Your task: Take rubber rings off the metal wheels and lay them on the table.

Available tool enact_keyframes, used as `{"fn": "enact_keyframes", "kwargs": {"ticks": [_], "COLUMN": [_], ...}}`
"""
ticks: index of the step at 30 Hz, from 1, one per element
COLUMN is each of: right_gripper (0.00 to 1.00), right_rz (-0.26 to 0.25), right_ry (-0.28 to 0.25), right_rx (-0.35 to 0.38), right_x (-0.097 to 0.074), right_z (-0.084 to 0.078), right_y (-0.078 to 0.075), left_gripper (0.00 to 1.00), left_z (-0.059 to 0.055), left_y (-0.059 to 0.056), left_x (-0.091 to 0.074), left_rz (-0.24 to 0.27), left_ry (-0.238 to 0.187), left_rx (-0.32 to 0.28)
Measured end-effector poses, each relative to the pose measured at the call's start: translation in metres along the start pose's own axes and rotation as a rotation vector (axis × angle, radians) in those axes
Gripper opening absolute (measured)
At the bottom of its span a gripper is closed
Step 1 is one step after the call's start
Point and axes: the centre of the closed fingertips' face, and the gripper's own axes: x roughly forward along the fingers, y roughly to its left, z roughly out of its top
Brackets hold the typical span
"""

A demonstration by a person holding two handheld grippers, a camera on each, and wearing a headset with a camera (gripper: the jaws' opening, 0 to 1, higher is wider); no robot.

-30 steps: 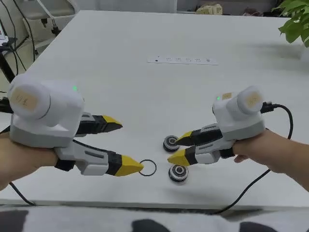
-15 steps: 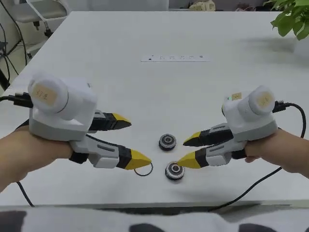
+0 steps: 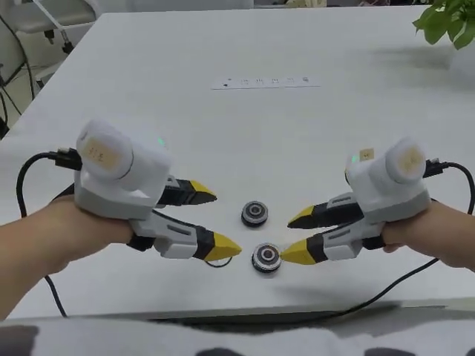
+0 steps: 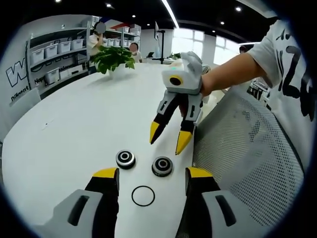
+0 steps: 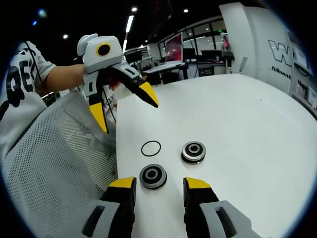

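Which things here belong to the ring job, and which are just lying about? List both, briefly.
Job: near wheel, far wheel, loose rubber ring on the table, left gripper and right gripper, both open.
Lying about: plant, white strip farther up the table, mesh chair.

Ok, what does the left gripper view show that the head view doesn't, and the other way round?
Left gripper view: storage shelves, a mesh chair back, and the rubber ring in full, lying flat on the table. Head view: the cable running from the left tool, and a flat strip mid-table. Shared: the far wheel, the near wheel, the plant and the open right tool.
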Motion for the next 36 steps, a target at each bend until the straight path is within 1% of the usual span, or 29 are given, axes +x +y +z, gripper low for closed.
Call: {"fn": "enact_keyframes", "kwargs": {"ticks": [6,8,11,12,14,15,18,23,28,31,36], "right_gripper": [0.35,0.34,0.34,0.34,0.34,0.34,0.33,0.32,0.32,0.32,0.32], "right_rz": [0.003,0.006,0.010,0.010,0.016,0.016,0.022,0.029,0.028,0.027,0.027], "right_ry": [0.006,0.008,0.006,0.006,0.005,0.007,0.009,0.024,0.021,0.028,0.032], "right_rx": [-0.012,-0.013,-0.012,-0.011,-0.009,-0.012,-0.011,-0.024,-0.022,-0.021,-0.019], "right_x": [0.003,0.004,0.006,0.006,0.008,0.009,0.011,0.014,0.015,0.015,0.016], "right_z": [-0.006,-0.008,-0.009,-0.009,-0.011,-0.012,-0.014,-0.017,-0.018,-0.021,-0.024], "right_y": [-0.001,-0.001,0.000,0.000,0.002,0.002,0.003,0.005,0.005,0.005,0.005], "left_gripper": [0.47,0.46,0.43,0.43,0.42,0.41,0.40,0.37,0.34,0.31,0.29], "left_z": [-0.003,-0.004,-0.008,-0.008,-0.012,-0.013,-0.016,-0.021,-0.024,-0.026,-0.029], "left_y": [-0.004,-0.006,-0.008,-0.009,-0.011,-0.010,-0.012,-0.014,-0.017,-0.019,-0.021], "left_x": [0.013,0.018,0.025,0.025,0.032,0.034,0.042,0.052,0.058,0.061,0.064], "left_rz": [-0.034,-0.043,-0.057,-0.058,-0.074,-0.076,-0.086,-0.103,-0.114,-0.121,-0.129], "left_ry": [0.011,0.019,0.039,0.040,0.049,0.052,0.067,0.090,0.104,0.113,0.116], "left_rx": [-0.005,0.004,0.022,0.022,0.014,0.013,0.014,0.029,0.031,0.039,0.035]}}
